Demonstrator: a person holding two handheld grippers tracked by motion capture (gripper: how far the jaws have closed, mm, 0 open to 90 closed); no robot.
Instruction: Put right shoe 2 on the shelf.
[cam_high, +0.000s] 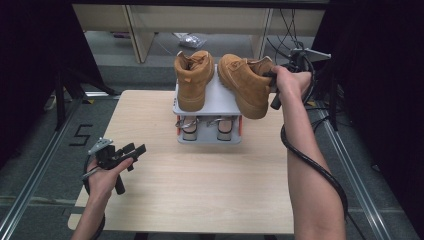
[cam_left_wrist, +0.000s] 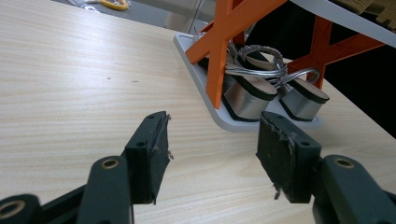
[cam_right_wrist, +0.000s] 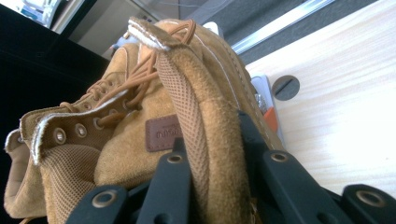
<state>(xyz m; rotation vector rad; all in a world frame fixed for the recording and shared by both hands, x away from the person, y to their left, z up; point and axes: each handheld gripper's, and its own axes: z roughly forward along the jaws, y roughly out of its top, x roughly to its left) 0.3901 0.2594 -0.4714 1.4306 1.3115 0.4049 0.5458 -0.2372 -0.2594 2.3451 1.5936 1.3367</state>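
The right claw (cam_high: 272, 80) is clamped on the collar of the tan boot (cam_high: 246, 84), held tilted at two o'clock over the rack (cam_high: 220, 100). The left claw (cam_high: 131, 151) is spread above the surface (cam_high: 200, 180) at eight o'clock, nothing between.

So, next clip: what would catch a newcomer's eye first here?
Most likely the two tan suede boots at the far end of the table: one boot stands on top of the small grey rack, while the other boot is tilted, its collar pinched in the right gripper. After that, the pair of silver shoes on the rack's lower shelf, and the left gripper, open over bare wood.
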